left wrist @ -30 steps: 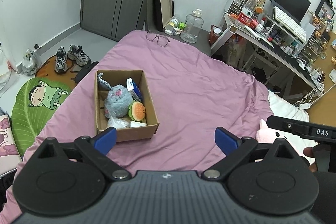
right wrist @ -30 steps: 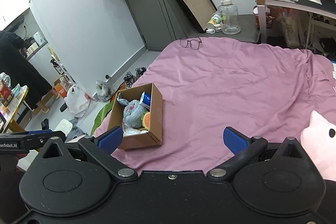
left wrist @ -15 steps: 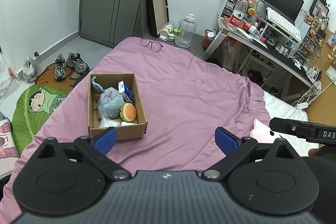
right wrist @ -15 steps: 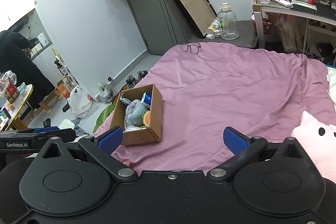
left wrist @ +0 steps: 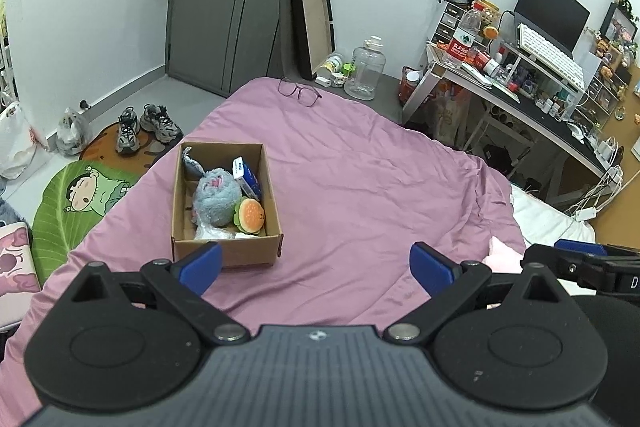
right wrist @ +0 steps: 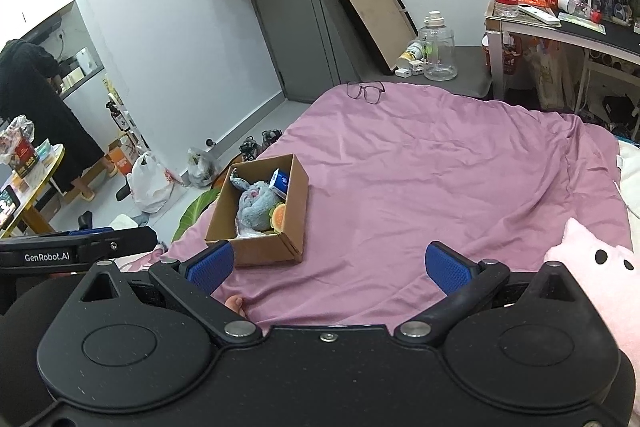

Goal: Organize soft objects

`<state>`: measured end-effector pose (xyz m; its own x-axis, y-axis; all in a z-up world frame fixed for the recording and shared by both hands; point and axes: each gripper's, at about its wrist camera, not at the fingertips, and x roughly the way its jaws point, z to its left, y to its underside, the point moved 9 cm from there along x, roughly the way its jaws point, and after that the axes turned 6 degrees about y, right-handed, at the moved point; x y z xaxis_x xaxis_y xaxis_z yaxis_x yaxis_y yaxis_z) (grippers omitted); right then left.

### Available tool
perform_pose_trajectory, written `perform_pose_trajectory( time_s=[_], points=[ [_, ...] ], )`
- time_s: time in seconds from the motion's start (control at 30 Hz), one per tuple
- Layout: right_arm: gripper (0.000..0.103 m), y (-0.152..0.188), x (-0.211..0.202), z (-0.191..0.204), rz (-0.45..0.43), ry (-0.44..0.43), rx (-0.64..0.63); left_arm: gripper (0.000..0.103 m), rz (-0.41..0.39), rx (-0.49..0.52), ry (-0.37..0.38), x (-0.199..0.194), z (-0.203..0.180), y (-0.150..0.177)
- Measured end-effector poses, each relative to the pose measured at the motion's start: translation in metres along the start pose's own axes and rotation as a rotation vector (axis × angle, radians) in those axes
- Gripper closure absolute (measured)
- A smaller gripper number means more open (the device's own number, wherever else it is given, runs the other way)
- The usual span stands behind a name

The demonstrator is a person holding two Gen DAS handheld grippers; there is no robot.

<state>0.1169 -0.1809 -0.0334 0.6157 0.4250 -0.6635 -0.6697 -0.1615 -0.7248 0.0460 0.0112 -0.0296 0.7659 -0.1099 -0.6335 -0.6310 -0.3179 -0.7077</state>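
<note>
- My left gripper [left wrist: 316, 267] hovers over the near edge of the bed, blue ribbed pads spread wide with only air between them.
- My right gripper [right wrist: 328, 265] hangs level alongside it, just as wide apart and empty.
- A soft pink plush [right wrist: 592, 267] with black dot eyes lies just right of my right gripper.
- The wrinkled purple bedspread [left wrist: 360, 187] stretches ahead.
- On its left side sits an open cardboard box [left wrist: 272, 187] holding a fuzzy grey-blue plush [left wrist: 216, 195], a round burger plush [left wrist: 251, 215] and a blue-and-white carton [left wrist: 246, 177].
- Thin-framed glasses [left wrist: 299, 95] rest at the far edge.
</note>
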Motion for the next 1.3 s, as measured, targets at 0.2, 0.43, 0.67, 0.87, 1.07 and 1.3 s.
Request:
perform_pose_trajectory(
  time_s=[0.2, 0.43, 0.67, 0.87, 1.07, 1.3],
  points=[
    [0.0, 0.0001, -0.0013, 0.0022, -0.002, 0.015, -0.004, 0.003, 0.001, 0.026, -0.029, -0.0002, -0.0031, 0.0002],
    [0.0, -0.0001, -0.0015, 0.0031, 0.001, 0.012, -0.006, 0.003, -0.001, 0.025, -0.029, -0.0008, -0.0032, 0.0008],
    [0.0, -0.0001, -0.0024, 0.0051, 0.004, 0.013, -0.012, 0.003, 0.003, 0.025, -0.031, -0.0015, -0.0041, 0.0026],
    [0.0, -0.0009, -0.0021, 0.0054, 0.005, 0.012, -0.013, 0.003, 0.003, 0.026, -0.034, -0.0024, -0.0048, 0.0029],
    [0.0, -0.0021, -0.0023, 0.0031, 0.007, 0.005, -0.006, 0.003, 0.004, 0.025, -0.032, -0.0036, -0.0023, 0.0021],
    [0.0, -0.0013, -0.0026, 0.0025, 0.01, 0.001, -0.003, 0.003, 0.006, 0.03, -0.045, -0.003, -0.0005, 0.001]
  ],
)
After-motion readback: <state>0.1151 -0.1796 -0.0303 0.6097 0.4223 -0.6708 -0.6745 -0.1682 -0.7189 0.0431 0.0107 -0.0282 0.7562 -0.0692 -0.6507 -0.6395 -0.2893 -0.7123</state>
